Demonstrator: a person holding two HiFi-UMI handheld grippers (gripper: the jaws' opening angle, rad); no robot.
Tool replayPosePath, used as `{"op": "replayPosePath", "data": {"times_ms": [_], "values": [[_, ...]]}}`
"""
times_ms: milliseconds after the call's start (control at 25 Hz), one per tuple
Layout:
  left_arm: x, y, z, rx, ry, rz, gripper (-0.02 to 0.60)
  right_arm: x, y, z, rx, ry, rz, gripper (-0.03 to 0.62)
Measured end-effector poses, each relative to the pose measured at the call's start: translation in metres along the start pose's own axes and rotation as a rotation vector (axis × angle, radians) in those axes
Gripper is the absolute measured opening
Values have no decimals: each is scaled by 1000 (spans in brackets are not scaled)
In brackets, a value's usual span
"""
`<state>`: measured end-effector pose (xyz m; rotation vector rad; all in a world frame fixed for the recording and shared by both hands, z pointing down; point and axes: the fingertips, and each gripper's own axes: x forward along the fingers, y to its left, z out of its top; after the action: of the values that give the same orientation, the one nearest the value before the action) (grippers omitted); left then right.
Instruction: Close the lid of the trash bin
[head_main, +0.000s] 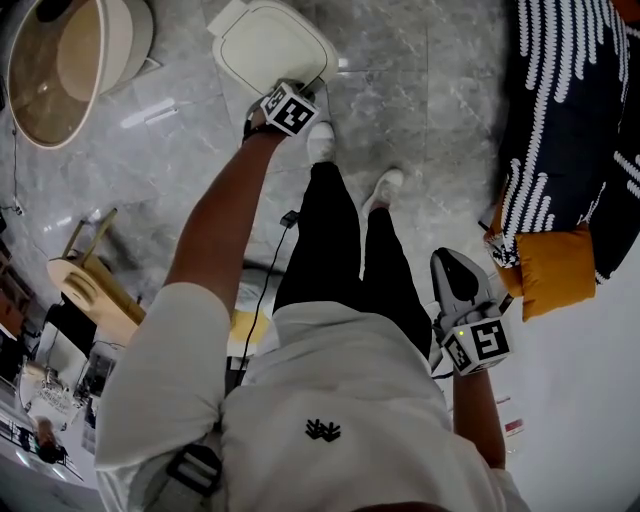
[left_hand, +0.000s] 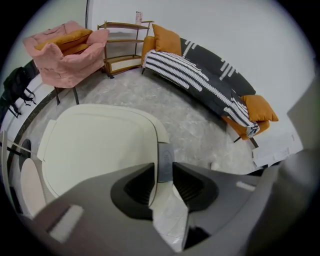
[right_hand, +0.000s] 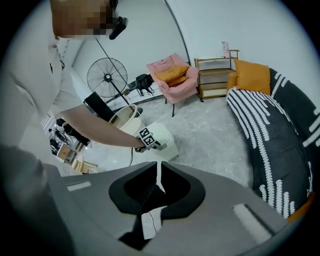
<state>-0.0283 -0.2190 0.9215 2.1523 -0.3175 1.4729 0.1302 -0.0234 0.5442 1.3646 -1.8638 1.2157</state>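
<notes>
The cream trash bin stands on the grey marble floor ahead of the person's feet, and its lid lies flat on top. In the right gripper view the bin shows small, beyond the outstretched left arm. My left gripper is at the bin's near edge, pointing steeply down. In its own view the left gripper is open, with a grey tab on the lid's front rim in the gap between the jaws. My right gripper hangs by the person's side, far from the bin. The right gripper is shut, with nothing in it.
A round beige tub stands left of the bin. A sofa with a striped blanket and an orange cushion lines the right side. A pink armchair, a wooden shelf and a fan stand further off.
</notes>
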Motion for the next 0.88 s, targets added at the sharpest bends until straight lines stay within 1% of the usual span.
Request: {"op": "replayPosePath", "data": {"times_ms": [160, 320, 440, 560, 680, 800, 880], "values": [[-6, 0, 3, -4, -2, -2, 164, -1, 1, 3, -16, -15, 16, 25], [-24, -4, 7, -16, -23, 38, 164, -10, -1, 8, -43, -42, 30, 25], [-43, -16, 10, -40, -47, 59, 164, -22, -2, 11, -66, -66, 46, 25], [-69, -36, 12, -79, -83, 78, 164, -36, 0, 13, -102, -97, 81, 25], [-102, -55, 17, -123, -138, 115, 163, -49, -4, 17, -163, -141, 131, 25], [-136, -95, 23, -162, -204, 114, 158, -71, -7, 18, -212, -183, 169, 25], [-156, -131, 18, -202, -215, 90, 138, -88, -10, 13, -241, -215, 197, 25]]}}
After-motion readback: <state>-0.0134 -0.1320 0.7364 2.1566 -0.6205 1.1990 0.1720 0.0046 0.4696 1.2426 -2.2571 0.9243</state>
